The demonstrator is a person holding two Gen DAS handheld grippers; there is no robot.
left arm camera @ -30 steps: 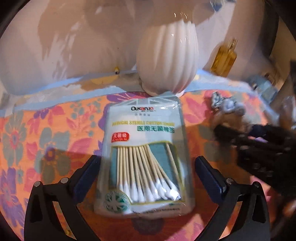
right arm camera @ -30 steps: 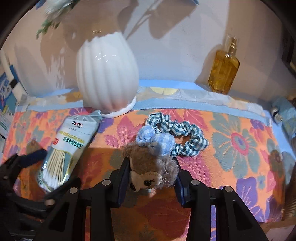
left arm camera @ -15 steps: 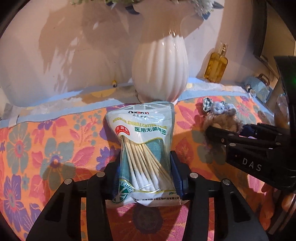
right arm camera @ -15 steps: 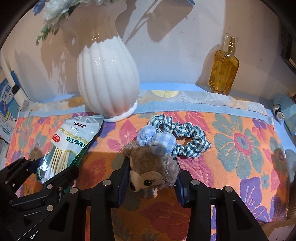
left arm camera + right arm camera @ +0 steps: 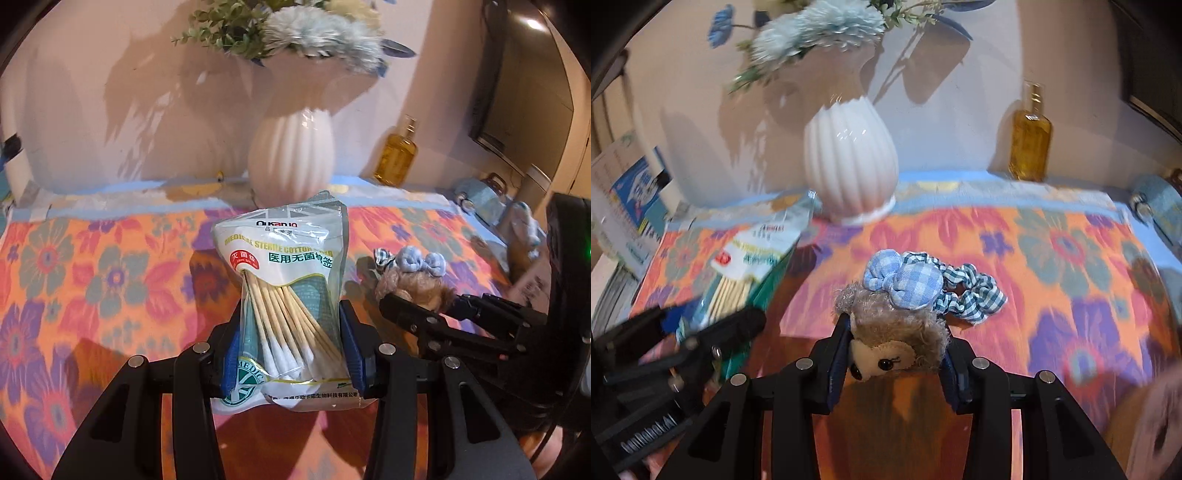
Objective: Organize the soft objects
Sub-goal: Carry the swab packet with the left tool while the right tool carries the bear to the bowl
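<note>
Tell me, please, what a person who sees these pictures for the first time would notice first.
First, the clear plastic bag of wooden cotton swabs, clamped between the blue pads of the left gripper in the foreground. Next, the brown plush bear head with a blue checked bow, pinched in the right gripper. Behind both, a white ribbed vase of pale blue flowers stands against the wall on the bright orange floral cloth.
</note>
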